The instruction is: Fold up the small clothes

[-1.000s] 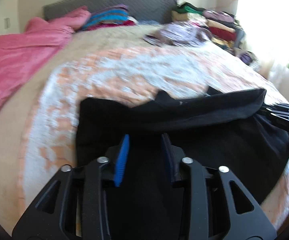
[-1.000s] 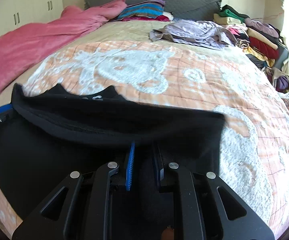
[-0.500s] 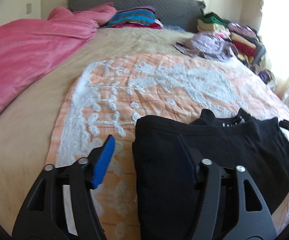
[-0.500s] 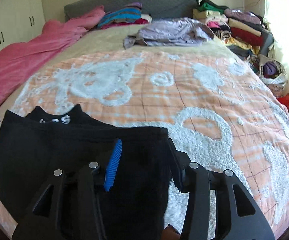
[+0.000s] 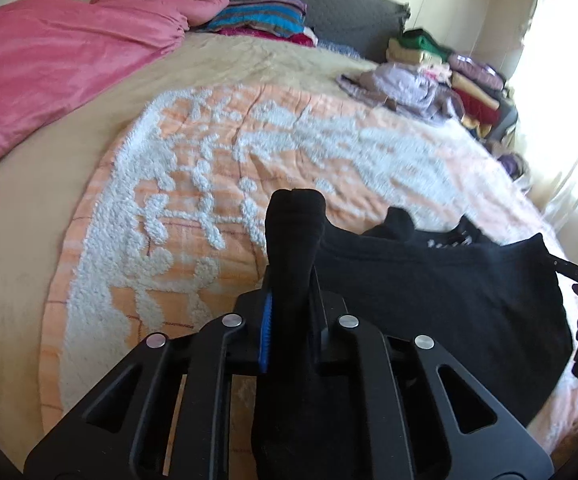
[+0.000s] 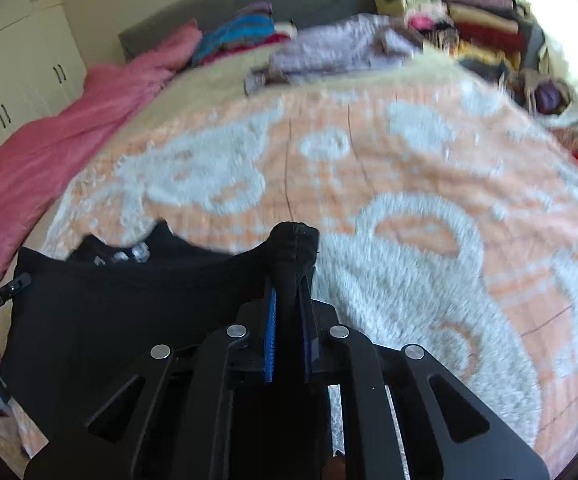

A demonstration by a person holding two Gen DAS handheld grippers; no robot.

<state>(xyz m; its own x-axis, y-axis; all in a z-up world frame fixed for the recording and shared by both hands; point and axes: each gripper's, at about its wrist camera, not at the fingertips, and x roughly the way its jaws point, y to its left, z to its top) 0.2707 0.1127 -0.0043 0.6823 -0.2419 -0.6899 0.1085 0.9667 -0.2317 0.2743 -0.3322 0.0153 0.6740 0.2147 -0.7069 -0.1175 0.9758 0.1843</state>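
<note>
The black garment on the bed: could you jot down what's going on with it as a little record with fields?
item: black garment, partly folded
surface: orange and white bedspread
left gripper: shut on the garment's left corner
right gripper: shut on its right corner
corners: pinched fabric sticks up between each pair of fingers
white print: shows at the garment's far edge
nearby: pink blanket, lilac clothes pile
</note>
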